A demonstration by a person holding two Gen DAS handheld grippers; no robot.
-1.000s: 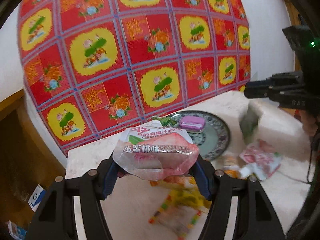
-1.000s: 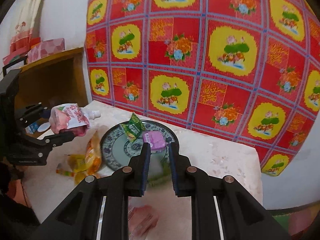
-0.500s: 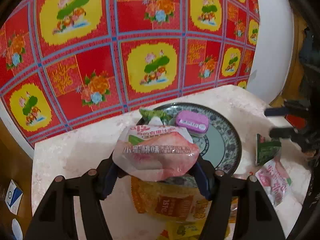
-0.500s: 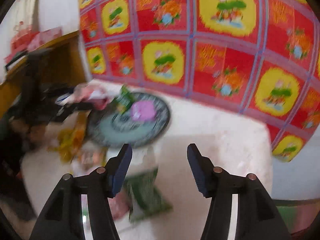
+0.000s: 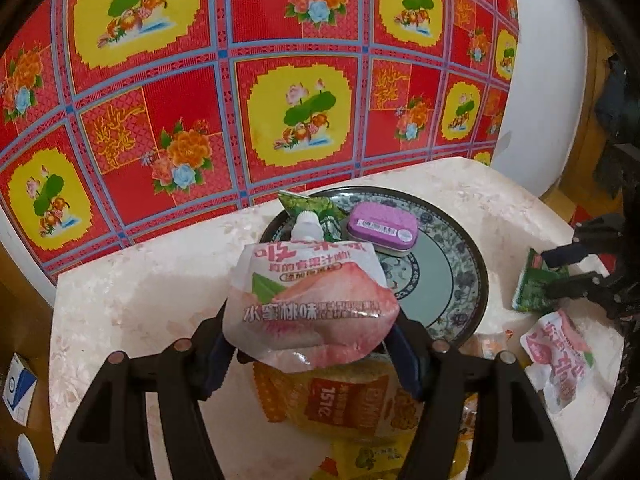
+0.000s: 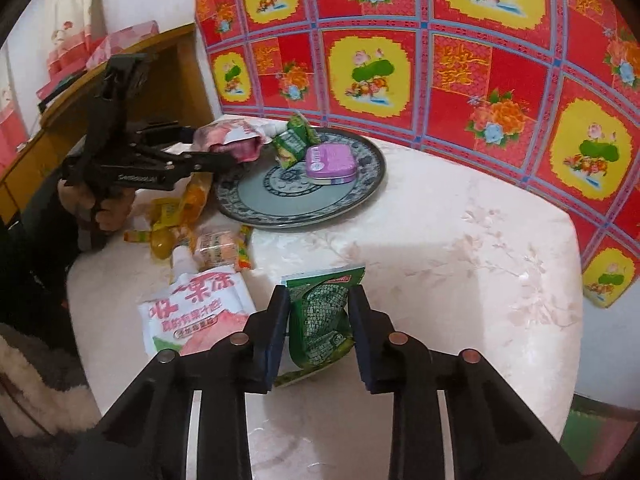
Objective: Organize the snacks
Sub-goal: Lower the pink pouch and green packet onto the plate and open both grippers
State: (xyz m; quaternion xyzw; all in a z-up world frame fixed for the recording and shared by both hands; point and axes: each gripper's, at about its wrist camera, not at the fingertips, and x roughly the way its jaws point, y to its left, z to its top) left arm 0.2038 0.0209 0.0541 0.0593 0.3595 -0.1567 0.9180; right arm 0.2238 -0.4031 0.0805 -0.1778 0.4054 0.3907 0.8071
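Note:
My left gripper (image 5: 312, 346) is shut on a pink peach jelly pouch (image 5: 312, 304) and holds it just above the near rim of the patterned plate (image 5: 464, 280). A purple tin (image 5: 382, 232) and a green packet (image 5: 316, 208) lie on that plate. In the right wrist view the plate (image 6: 360, 194) is at centre left, with the left gripper (image 6: 212, 158) beside it. My right gripper (image 6: 318, 320) is low over the table and its jaws are closing. A second green packet (image 6: 320, 320) fills the gap, and both pads touch its sides.
Another peach pouch (image 6: 196, 312) lies left of my right gripper. Yellow and orange snack packets (image 6: 180, 216) are heaped between it and the plate. A wooden cabinet (image 6: 168, 64) stands left of the table, with red floral cloth (image 6: 460, 60) behind. The marble table's right edge (image 6: 576, 280) is near.
My left gripper carried the pouch closer to the plate, then held still. My right gripper opened wide, sank to the table and narrowed around the green packet.

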